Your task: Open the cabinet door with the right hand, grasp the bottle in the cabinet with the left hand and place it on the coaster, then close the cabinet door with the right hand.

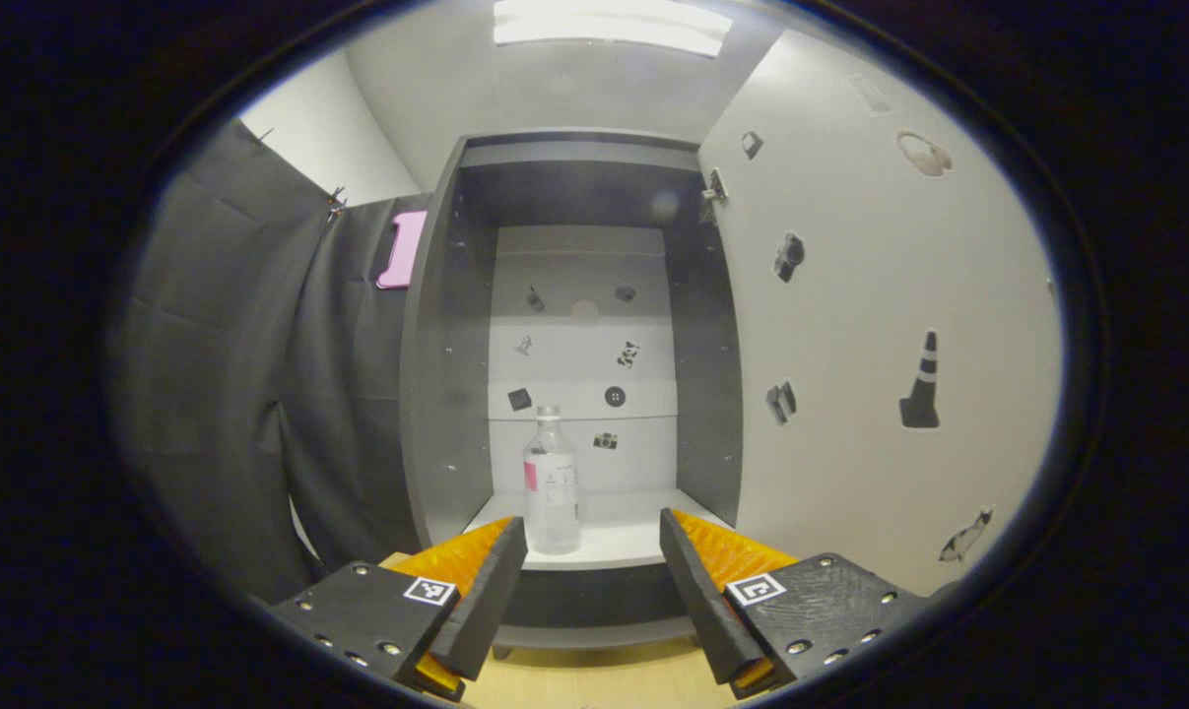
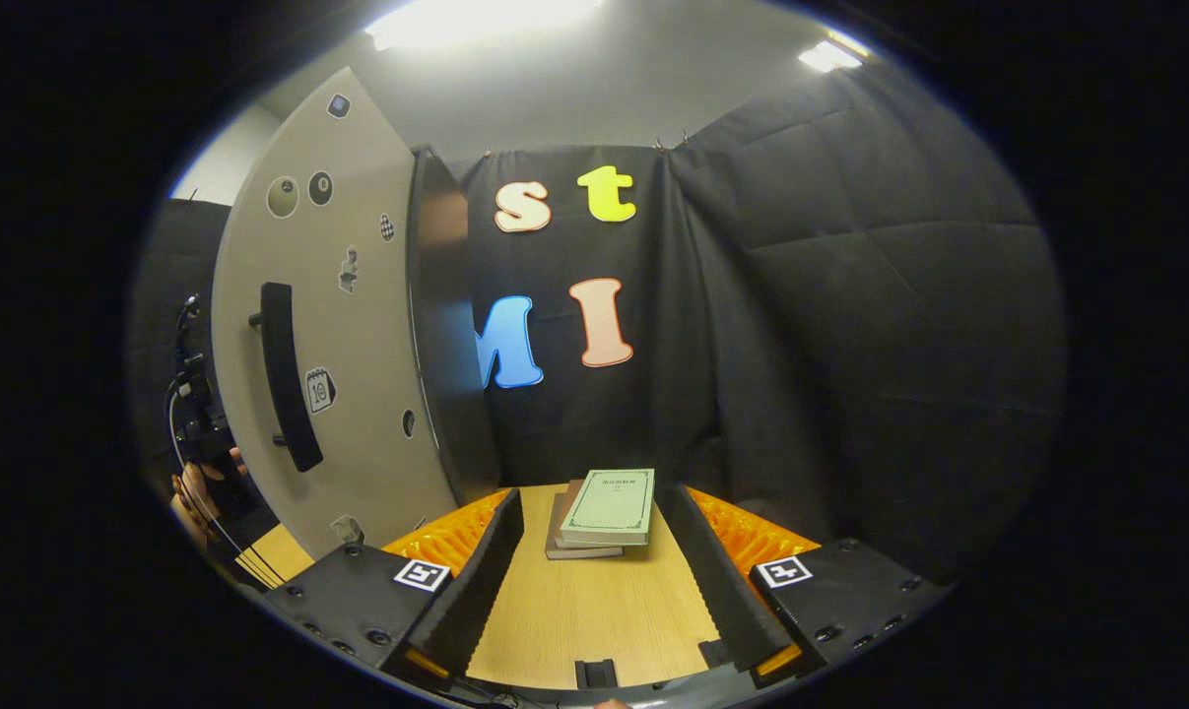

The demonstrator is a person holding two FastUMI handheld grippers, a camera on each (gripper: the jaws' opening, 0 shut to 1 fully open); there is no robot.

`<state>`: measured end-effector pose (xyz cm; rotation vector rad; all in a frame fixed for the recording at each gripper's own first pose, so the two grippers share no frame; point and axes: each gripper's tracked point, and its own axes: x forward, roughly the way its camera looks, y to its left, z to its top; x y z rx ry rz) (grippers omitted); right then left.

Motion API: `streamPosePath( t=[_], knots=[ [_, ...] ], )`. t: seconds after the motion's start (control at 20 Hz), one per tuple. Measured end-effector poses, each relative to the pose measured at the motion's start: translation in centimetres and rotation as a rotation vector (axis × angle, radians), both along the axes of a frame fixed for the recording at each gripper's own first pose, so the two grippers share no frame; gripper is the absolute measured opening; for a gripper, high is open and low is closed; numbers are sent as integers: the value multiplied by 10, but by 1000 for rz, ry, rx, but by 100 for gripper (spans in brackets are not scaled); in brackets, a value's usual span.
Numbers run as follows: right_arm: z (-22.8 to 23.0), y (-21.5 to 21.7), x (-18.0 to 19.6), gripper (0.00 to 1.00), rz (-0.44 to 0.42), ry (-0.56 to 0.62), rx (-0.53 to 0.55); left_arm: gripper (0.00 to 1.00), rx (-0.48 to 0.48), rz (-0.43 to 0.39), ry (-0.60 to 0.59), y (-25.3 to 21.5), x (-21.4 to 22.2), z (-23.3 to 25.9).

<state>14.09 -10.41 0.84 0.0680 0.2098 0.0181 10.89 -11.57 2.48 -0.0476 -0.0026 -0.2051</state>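
The bottle (image 1: pixel 552 484) stands upright on the white bottom shelf (image 1: pixel 619 542) of the open cabinet (image 1: pixel 436 394) in the left gripper view, clear, capped, with a label around its middle. It sits toward the left of the shelf, near the front edge. The left claw (image 1: pixel 592 551) is spread wide just before the shelf, pinching nothing; the bottle appears just beside its left finger (image 1: pixel 491 591), apart from it. The cabinet door (image 1: pixel 870 345) is swung open on the right, its pale inner face dotted with small stickers, a traffic cone among them. Stickers also dot the cabinet's back panel.

In the right gripper view, the right claw (image 2: pixel 589 581) is likewise spread and empty above the wooden surface (image 2: pixel 594 620). A stack of books (image 2: pixel 604 512) lies on the surface ahead, between the fingers. On the left stands the door's outer face with its dark handle (image 2: pixel 289 389). At the far left edge a hand (image 2: pixel 200 492) holds the other gripper.
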Motion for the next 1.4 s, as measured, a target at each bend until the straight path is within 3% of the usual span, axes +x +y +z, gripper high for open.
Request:
streamPosePath(
  t=[0.35, 0.7, 1.1, 1.2, 1.4],
  knots=[
    [-1, 2, 28, 97, -112, -3, -5, 82, -25, -32, 63, 11, 93, -29],
    [-12, 9, 49, 97, -184, 33, -24, 83, -2, -59, 103, 8, 155, -62],
    [-23, -3, 53, 97, -272, 60, 29, 82, 45, -43, 131, 11, 196, -81],
    [-23, -6, 51, 97, -283, 58, 44, 72, 57, -32, 132, 13, 196, -81],
    [-20, -6, 46, 97, -275, 52, 37, 72, 28, -34, 122, 18, 182, -69]
  ],
)
